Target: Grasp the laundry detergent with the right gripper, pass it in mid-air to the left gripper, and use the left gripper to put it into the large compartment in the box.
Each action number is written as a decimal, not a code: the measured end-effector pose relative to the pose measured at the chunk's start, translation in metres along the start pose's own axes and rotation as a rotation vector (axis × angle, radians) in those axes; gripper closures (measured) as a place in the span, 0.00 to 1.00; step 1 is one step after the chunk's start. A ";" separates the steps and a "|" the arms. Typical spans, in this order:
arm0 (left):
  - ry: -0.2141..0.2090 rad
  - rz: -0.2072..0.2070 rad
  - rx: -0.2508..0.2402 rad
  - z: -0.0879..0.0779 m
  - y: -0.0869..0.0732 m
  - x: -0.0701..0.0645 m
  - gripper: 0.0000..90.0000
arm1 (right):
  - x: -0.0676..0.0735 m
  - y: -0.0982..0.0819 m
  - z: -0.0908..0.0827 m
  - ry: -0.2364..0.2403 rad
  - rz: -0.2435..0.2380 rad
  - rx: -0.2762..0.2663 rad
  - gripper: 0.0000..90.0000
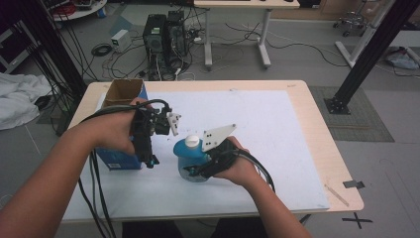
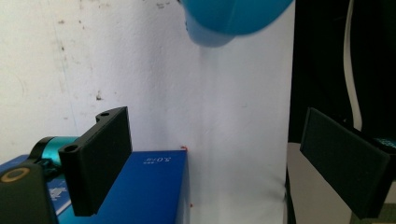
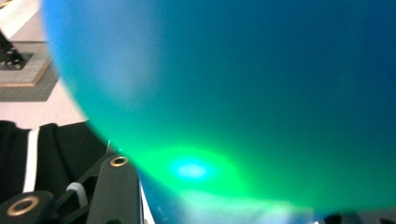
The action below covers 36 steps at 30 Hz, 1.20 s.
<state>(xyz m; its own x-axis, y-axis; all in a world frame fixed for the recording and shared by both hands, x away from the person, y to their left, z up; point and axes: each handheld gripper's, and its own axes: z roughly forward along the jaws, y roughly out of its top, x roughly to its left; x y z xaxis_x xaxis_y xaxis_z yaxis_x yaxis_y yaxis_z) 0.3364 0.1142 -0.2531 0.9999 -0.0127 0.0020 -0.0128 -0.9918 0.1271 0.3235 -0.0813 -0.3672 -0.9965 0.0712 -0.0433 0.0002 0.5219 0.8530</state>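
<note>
Above the white surface (image 1: 277,148), right gripper (image 1: 200,166) jaws clamped on blue bottle (image 1: 190,156) for lifting, left gripper (image 1: 148,161) jaws open beside blue box (image 1: 116,159).

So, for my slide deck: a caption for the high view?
Right gripper grips a blue white-capped bottle; open left gripper hovers over a blue box.

On my desk (image 1: 317,148) a white mat (image 1: 257,129) covers most of the top, and a blue box (image 1: 116,158) with an open cardboard top stands near its left edge. Beyond the desk I see two dark computer towers (image 1: 166,34) among loose cables on the floor, a second table (image 1: 237,15) behind them, and white cloth (image 1: 17,99) lying at far left.
</note>
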 end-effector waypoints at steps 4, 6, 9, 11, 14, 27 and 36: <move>-0.008 0.021 -0.013 0.001 0.005 -0.004 0.10 | 0.001 0.002 0.004 0.035 -0.022 -0.001 0.52; -0.014 0.032 -0.010 0.001 0.007 -0.006 0.10 | 0.001 0.002 0.006 0.050 -0.023 -0.003 0.52; -0.015 0.036 -0.012 0.002 0.010 -0.007 0.10 | 0.001 0.002 0.008 0.061 -0.026 0.004 0.52; -0.015 0.039 -0.013 0.002 0.012 -0.008 0.10 | 0.000 0.002 0.010 0.070 -0.030 -0.002 0.52; -0.011 0.044 -0.012 0.001 0.015 -0.008 0.10 | -0.001 0.003 0.012 0.087 -0.033 -0.003 0.52; -0.021 0.053 -0.009 0.004 0.026 -0.011 0.10 | -0.002 0.011 0.024 0.118 -0.035 -0.005 0.52; -0.014 0.067 -0.010 0.006 0.034 -0.012 0.10 | -0.001 0.017 0.029 0.117 -0.023 -0.004 0.52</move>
<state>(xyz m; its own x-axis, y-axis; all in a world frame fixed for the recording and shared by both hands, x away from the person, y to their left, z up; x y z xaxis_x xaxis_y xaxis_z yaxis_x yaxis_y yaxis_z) 0.3242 0.0799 -0.2547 0.9967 -0.0812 -0.0033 -0.0800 -0.9873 0.1373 0.3273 -0.0482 -0.3677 -0.9992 -0.0408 -0.0017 -0.0227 0.5189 0.8545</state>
